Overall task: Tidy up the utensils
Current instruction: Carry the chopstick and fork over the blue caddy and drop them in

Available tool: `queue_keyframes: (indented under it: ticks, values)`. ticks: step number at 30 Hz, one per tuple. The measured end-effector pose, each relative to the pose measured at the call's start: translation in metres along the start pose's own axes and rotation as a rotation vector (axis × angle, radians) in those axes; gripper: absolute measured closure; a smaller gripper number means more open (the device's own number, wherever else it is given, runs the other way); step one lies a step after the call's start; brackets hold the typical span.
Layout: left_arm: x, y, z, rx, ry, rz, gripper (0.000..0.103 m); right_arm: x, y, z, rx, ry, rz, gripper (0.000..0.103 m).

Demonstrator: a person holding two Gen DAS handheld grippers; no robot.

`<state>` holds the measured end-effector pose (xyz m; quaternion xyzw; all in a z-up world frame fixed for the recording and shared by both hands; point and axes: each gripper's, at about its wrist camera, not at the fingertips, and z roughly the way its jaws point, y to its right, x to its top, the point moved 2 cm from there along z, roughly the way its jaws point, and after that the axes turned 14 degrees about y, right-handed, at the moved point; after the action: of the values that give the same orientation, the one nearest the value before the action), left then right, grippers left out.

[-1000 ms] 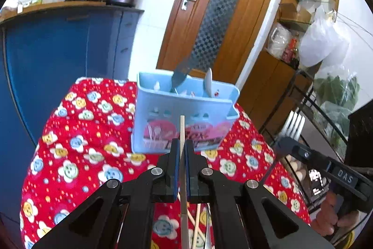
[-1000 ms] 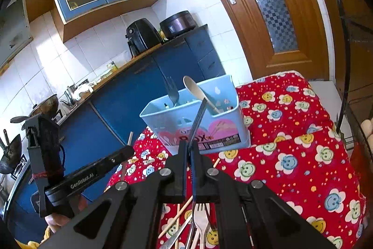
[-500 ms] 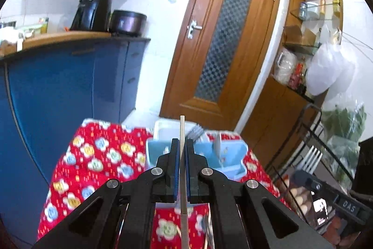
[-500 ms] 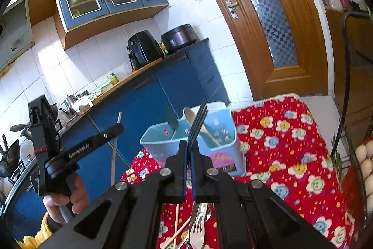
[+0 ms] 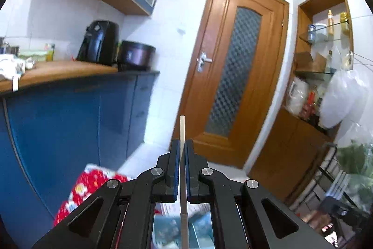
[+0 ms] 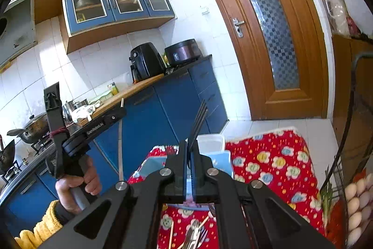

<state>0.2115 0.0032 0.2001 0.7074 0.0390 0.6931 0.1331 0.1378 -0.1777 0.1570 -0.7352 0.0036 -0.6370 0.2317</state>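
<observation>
Left gripper (image 5: 182,148) has its jaws clamped on a thin pale wooden chopstick (image 5: 182,130), which pokes out past the tips toward the brown wooden door (image 5: 235,76). In the right wrist view that same chopstick hangs steeply below the left gripper, held up in the person's left hand (image 6: 78,186) in front of the blue kitchen cabinets (image 6: 163,106). Right gripper (image 6: 189,151) is closed tight on a dark metal fork (image 6: 198,123), tines up and leaning slightly right. Just beyond the right jaws sits the light blue plastic utensil box (image 6: 221,160) on the red flower-patterned cloth (image 6: 275,160) covering the counter. More loose forks and chopsticks (image 6: 194,233) lie on the cloth below the right gripper.
</observation>
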Motion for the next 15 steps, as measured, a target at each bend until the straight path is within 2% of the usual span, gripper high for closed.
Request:
queue_keyframes:
  ticks: [5, 15]
  values:
    - [-0.005, -0.001, 0.018, 0.049, 0.069, 0.025, 0.099, 0.013, -0.002, 0.01, -0.009, 0.021, -0.029, 0.099]
    - [-0.041, -0.02, 0.045, 0.133, 0.107, 0.03, 0.099, 0.005, 0.004, 0.043, -0.035, 0.009, -0.061, 0.099]
